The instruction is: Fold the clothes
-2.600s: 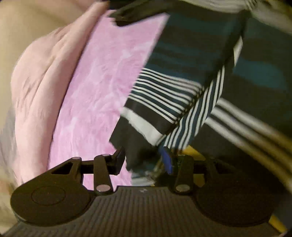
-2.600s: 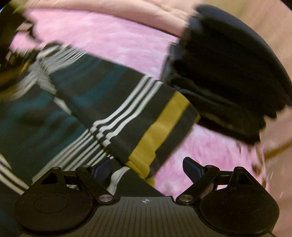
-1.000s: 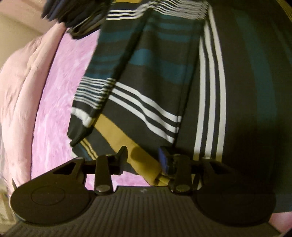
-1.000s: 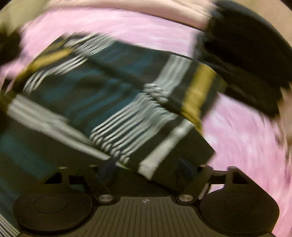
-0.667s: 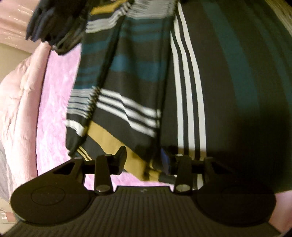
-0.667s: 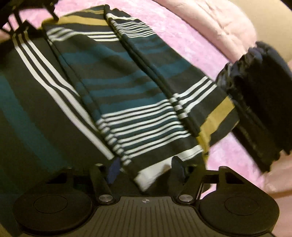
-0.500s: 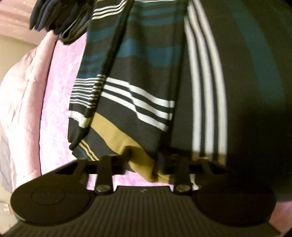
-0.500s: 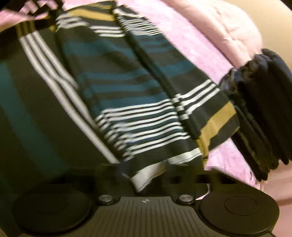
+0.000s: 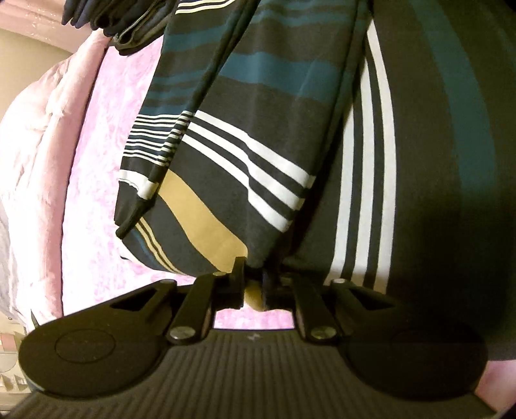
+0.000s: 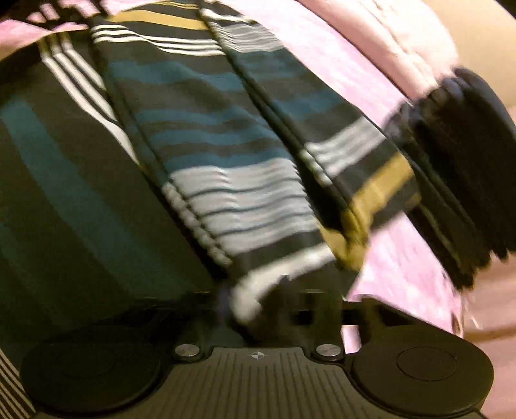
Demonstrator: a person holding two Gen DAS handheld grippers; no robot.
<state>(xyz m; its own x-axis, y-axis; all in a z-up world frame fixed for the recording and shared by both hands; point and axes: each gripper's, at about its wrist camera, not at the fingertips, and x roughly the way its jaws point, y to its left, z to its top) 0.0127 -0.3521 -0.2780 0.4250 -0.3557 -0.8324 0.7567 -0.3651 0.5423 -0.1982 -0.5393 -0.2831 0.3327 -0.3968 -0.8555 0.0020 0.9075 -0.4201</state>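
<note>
A dark garment (image 9: 258,154) with teal, white and ochre stripes lies folded lengthwise on a pink blanket (image 9: 96,161). My left gripper (image 9: 254,274) pinches the garment's near edge by the ochre band. Its jaws are starting to open, but the pads still press on cloth. The right wrist view is blurred. There the same garment (image 10: 209,145) runs away from me, and its white hem corner hangs between the fingers of my right gripper (image 10: 267,303). Those jaws are opening and stand apart around the hem.
A stack of dark folded clothes (image 10: 467,161) sits on the blanket (image 10: 403,267) just right of the garment's end, and it shows at the top left (image 9: 106,16) in the left wrist view. A pale pink quilt (image 9: 35,145) borders the blanket.
Both grippers closed on the garment's near edge, the left by the ochre band and the right at the white hem corner. The right jaws have since parted, and its view has rolled and blurred.
</note>
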